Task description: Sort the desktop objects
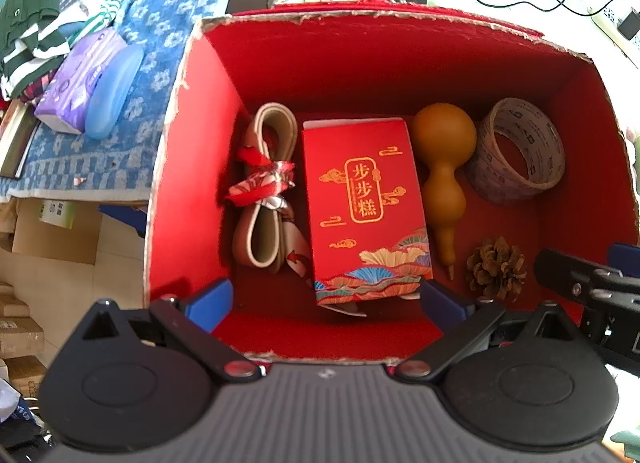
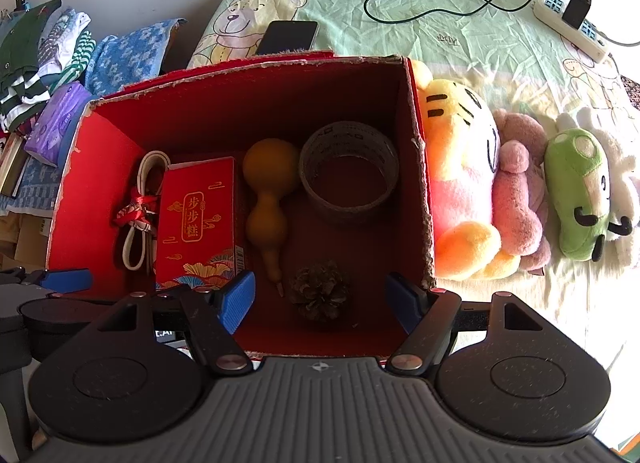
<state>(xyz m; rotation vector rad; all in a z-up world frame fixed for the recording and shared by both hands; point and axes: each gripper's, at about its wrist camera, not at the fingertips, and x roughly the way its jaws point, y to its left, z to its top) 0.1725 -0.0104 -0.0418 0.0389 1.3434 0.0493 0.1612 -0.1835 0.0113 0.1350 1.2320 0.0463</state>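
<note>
Red storage box (image 1: pixel 192 167), open-topped, torn cardboard rim, red lining; stands on a bed with a pale green sheet (image 2: pixel 460 43). Contents, left to right along the floor of the box:

- Folded belt or strap (image 1: pixel 264 191), cream-edged, tied round the middle with a red patterned ribbon; lies against the left wall.
- Red carton (image 1: pixel 364 203) with gold Chinese lettering and a coloured wave design at its lower end; lies flat, just beside the strap.
- Gourd (image 1: pixel 442 175), tan, double-bulbed, stem pointing toward the cameras; lies just right of the carton.
- Tape roll (image 1: pixel 520 151), printed, tilted against the far right corner.
- Pine cone (image 1: pixel 496 267), near the stem end of the gourd, in front of the tape roll.

Left gripper (image 1: pixel 324 299): blue-padded fingers spread wide apart, holding nothing, poised over the near edge of the box above the carton's lower end.

Right gripper (image 2: pixel 320 295): fingers likewise wide apart, empty, over the near edge with the pine cone (image 2: pixel 320 291) between them in view.

Outside the box, right: a yellow-and-pink tiger plush (image 2: pixel 460 183) touching the right wall, then a pink plush (image 2: pixel 516 199), then a green plush (image 2: pixel 580 191) on a white one.

Behind the box: a dark phone (image 2: pixel 288 37), a black cable (image 2: pixel 432 7) and a power strip (image 2: pixel 572 23) with a charger.

Left: a blue patterned towel (image 1: pixel 160 63), purple tissue pack (image 1: pixel 76 83), blue case (image 1: pixel 114 91), folded clothes (image 1: pixel 44 11).
</note>
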